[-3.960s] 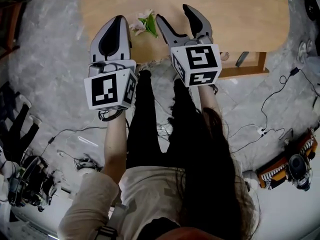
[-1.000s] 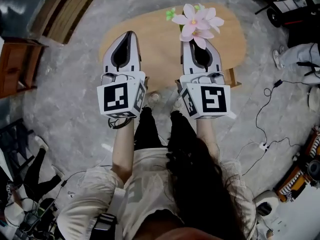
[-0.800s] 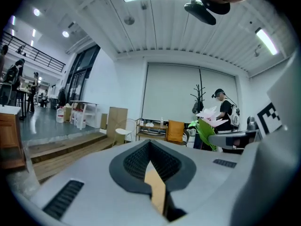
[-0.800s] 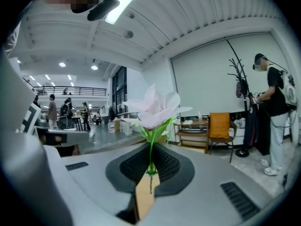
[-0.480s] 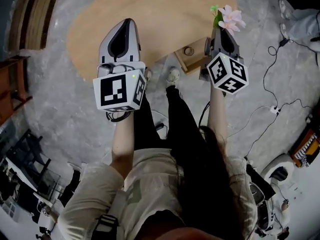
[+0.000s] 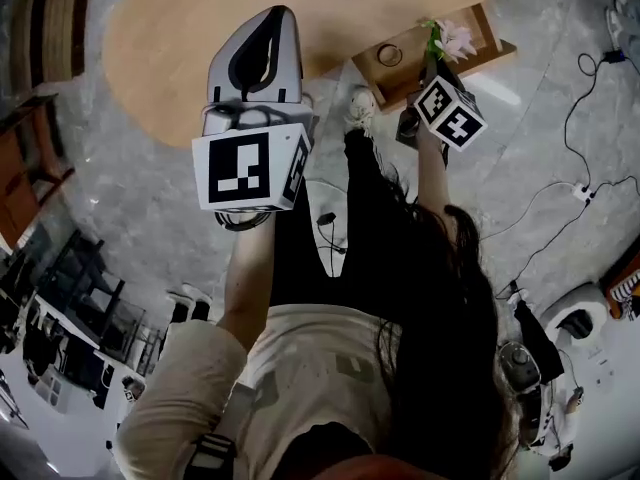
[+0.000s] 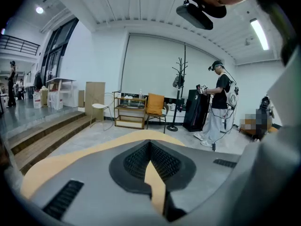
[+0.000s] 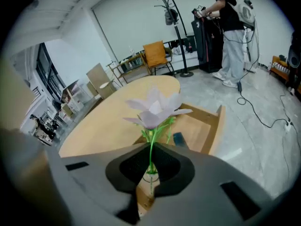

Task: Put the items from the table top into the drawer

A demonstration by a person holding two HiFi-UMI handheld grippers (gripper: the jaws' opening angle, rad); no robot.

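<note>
1. Jaws of the right hand-held gripper (image 8: 150, 166) are closed on the thin green stem of a pale pink flower (image 8: 155, 109). The blossom stands up just beyond the tips.
2. In the head view this right hand-held gripper (image 6: 436, 60) points steeply down, and it holds the flower (image 6: 453, 38) over the open wooden drawer (image 6: 490, 26).
3. The drawer (image 8: 217, 124) sticks out from under the edge of the light wooden surface (image 8: 108, 121). A small dark item (image 8: 178, 139) lies inside it, and the head view shows a ring-shaped item (image 6: 389, 55) there too.
4. The left hand-held gripper (image 7: 150, 147) has its jaws closed tip to tip, with nothing between them.
5. In the head view the left hand-held gripper (image 6: 275, 16) hangs over the near edge of the surface (image 6: 160, 48), well apart from the drawer.
6. Beyond the surface, a person (image 7: 217, 102) stands on the grey floor near an orange chair (image 7: 154, 105).
</note>
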